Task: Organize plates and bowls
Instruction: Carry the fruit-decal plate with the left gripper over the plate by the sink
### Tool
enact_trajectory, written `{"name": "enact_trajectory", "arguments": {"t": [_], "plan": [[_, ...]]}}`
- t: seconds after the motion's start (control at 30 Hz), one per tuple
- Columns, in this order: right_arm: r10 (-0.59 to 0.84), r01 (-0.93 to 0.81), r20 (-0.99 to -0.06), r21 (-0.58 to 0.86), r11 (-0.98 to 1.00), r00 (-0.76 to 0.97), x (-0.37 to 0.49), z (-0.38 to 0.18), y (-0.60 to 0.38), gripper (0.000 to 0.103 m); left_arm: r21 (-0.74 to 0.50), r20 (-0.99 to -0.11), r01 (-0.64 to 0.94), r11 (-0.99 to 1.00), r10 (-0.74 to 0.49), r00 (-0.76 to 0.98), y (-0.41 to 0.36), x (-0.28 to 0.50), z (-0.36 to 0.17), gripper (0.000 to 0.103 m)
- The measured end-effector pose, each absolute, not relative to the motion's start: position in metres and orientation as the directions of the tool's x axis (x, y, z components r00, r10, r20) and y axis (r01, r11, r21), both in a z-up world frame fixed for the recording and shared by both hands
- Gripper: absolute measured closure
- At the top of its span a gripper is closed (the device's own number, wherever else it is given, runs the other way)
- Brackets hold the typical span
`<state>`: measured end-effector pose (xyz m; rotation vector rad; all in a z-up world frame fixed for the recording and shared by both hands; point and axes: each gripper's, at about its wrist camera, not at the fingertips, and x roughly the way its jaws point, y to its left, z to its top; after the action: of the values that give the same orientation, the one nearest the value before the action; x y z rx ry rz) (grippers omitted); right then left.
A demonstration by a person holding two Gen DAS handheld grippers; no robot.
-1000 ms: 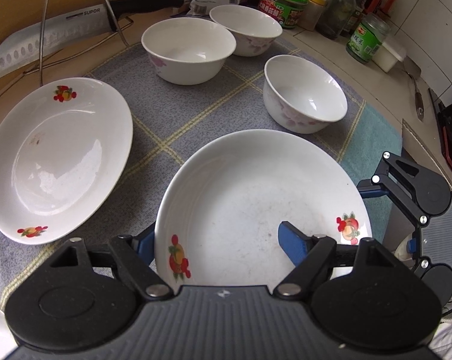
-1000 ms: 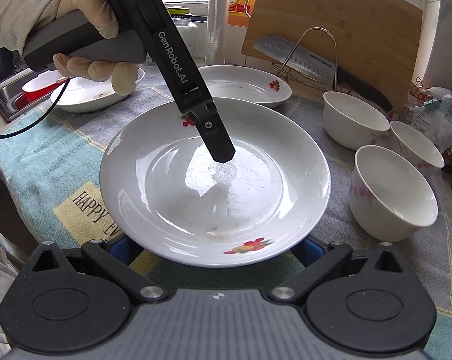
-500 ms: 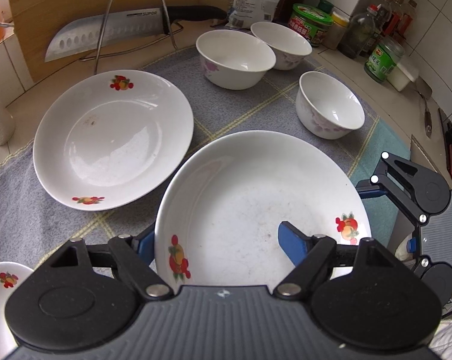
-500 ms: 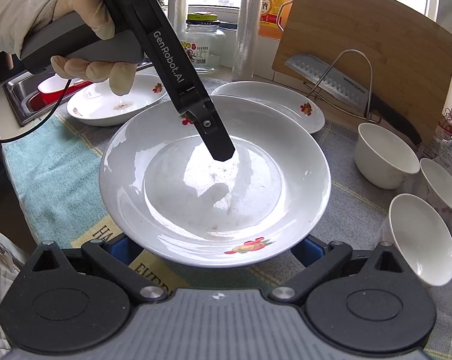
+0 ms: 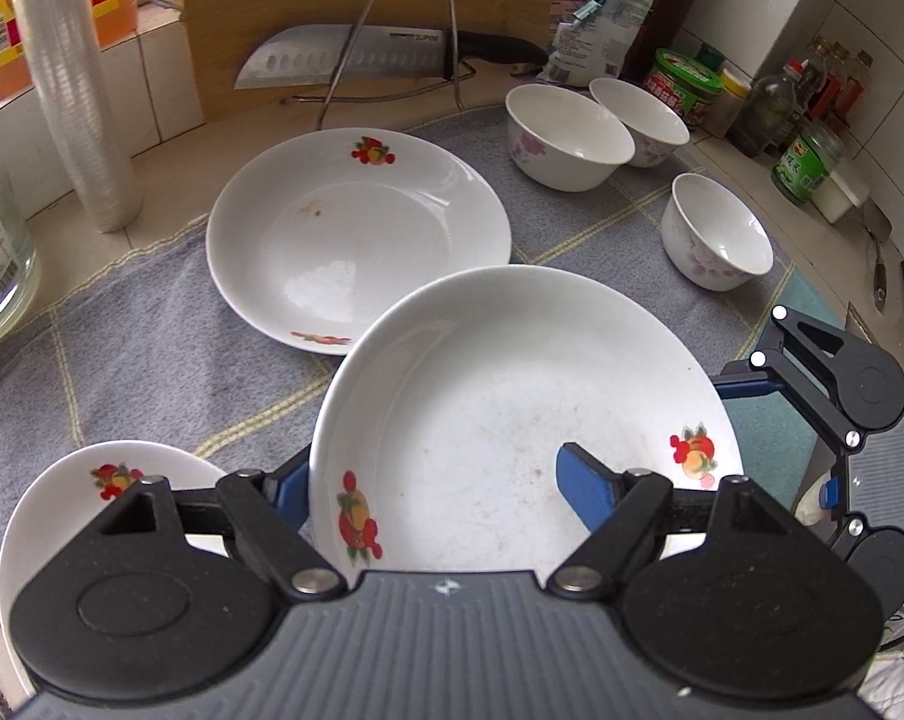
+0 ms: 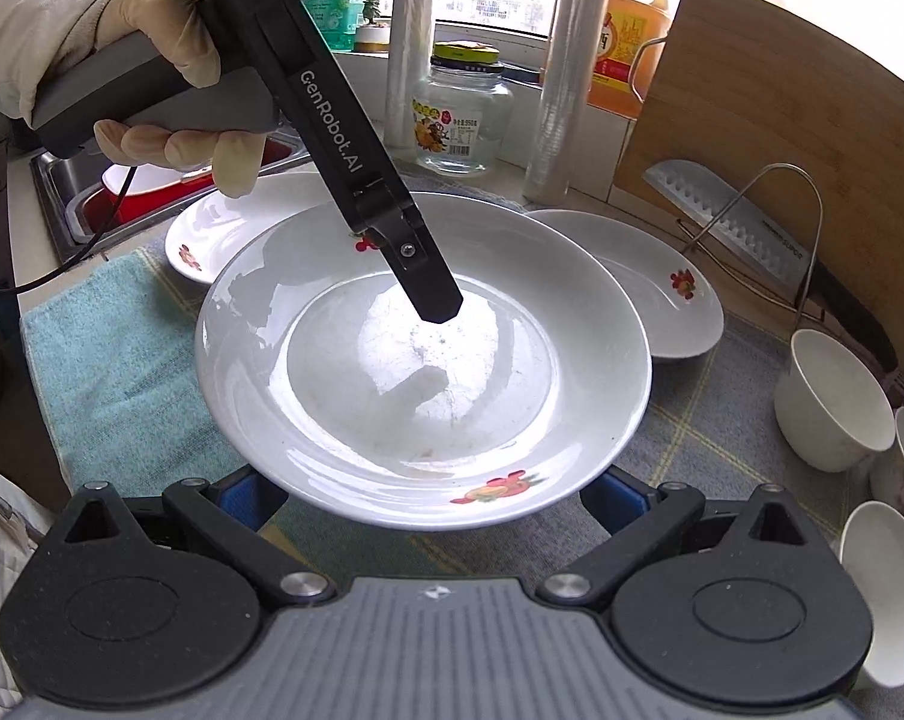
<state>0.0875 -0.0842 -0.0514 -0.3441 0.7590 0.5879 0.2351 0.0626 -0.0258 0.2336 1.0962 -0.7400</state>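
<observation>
The left gripper (image 5: 434,480) pinches the near rim of a round plate (image 5: 512,408), one pad inside it, one under. The right gripper (image 6: 434,492) grips the opposite rim, angled down. The plate faces up, above the cloth's (image 5: 152,372) middle. Three plates and three bowls (image 5: 569,138) show. A gloved hand (image 6: 164,84) holds the left handle.

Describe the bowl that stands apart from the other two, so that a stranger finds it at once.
Start at the wooden cutting board with the knife leaning on it. Two white bowls touch each other on the grey cloth beside it. The lone bowl stands alone, toward the teal cloth edge.
</observation>
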Motion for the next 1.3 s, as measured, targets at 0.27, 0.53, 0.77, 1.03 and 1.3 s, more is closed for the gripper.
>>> {"name": "enact_trajectory", "arguments": {"t": [0.27, 0.53, 0.77, 1.03, 1.3], "plan": [[0.396, -0.646, -0.722, -0.093, 0.757, 0.567, 0.099, -0.048, -0.051, 0.000, -0.175, -0.864, 0.608, 0.774, -0.417, 0.283, 0.099, 0.238, -0.020, 0.023], [0.414, -0.673, -0.725, -0.091, 0.734, 0.550, 0.110, -0.048, -0.022, 0.000, -0.173, -0.860, 0.578, 0.797, -0.409, 0.306, 0.132, 0.241, -0.018, 0.023], [0.432, -0.699, -0.727, -0.091, 0.709, 0.533, 0.120, -0.049, 0.004, 0.000, -0.176, -0.859, 0.543, 0.821, -0.397, 0.322, 0.160, 0.246, -0.021, 0.023], [0.452, -0.729, -0.731, -0.091, 0.678, 0.511, 0.132, -0.053, 0.031, 0.000, -0.185, -0.861, 0.498, 0.847, -0.384, 0.333, 0.192, 0.253, -0.028, 0.022], [0.458, -0.746, -0.744, -0.080, 0.661, 0.486, 0.142, -0.060, 0.053, 0.000, -0.201, -0.866, 0.469, 0.860, -0.379, 0.325, 0.214, 0.259, -0.038, 0.023]]}}
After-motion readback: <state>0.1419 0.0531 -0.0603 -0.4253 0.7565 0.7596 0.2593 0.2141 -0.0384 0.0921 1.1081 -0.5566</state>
